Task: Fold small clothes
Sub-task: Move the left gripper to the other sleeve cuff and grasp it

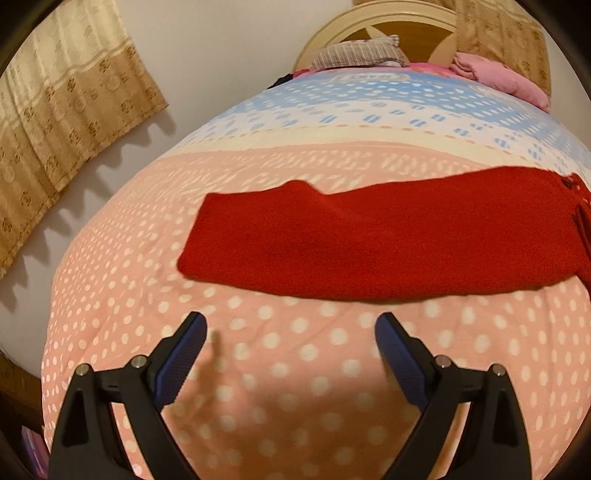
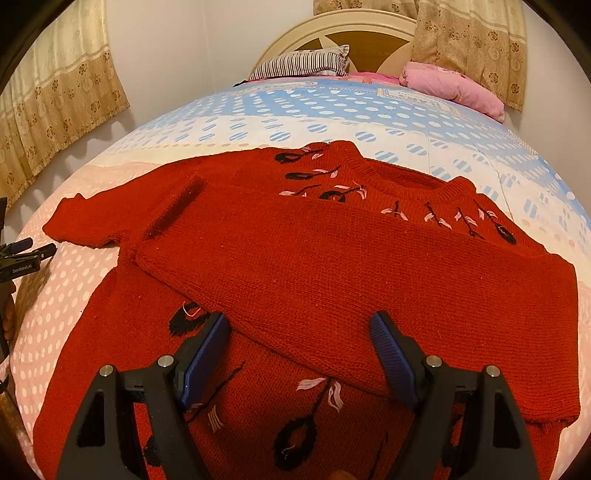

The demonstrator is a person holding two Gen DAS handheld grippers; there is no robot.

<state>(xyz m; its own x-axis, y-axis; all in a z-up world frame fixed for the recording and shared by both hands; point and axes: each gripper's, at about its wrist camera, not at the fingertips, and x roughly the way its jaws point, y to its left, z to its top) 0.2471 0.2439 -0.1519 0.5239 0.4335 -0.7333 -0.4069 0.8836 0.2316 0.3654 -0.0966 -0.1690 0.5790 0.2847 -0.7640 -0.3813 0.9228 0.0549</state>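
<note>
At the far left of the left wrist view, a beige patterned curtain [image 1: 55, 122] hangs along the wall, its lower end cut off by the lens rim. Beside it spreads the polka-dot bedspread [image 1: 258, 350], pink near the camera and blue farther back. The left gripper [image 1: 290, 332] hovers over bare pink fabric with its jaws spread wide and nothing between them. Just beyond lies one sleeve of the red knitted sweater [image 1: 369, 243], flat on the bedspread; its body runs out of frame on the right, so the pattern there is hard to make out. At the headboard [image 1: 388, 22] sit a striped pillow [image 1: 358, 53] and a pink blanket [image 1: 498, 77], both small and blurred.

In the right wrist view, the left gripper [image 2: 35, 249] peeks in at the left edge, mostly cut off. The sweater [image 2: 332, 266] fills the middle of the bed, one sleeve folded across the chest and hiding part of the black and pink embroidery. The right gripper [image 2: 299, 325] hangs over the folded sleeve, jaws apart and empty; whether its blue pads [image 2: 388, 354] touch the knit cannot be told. The hem is cut off below.
</note>
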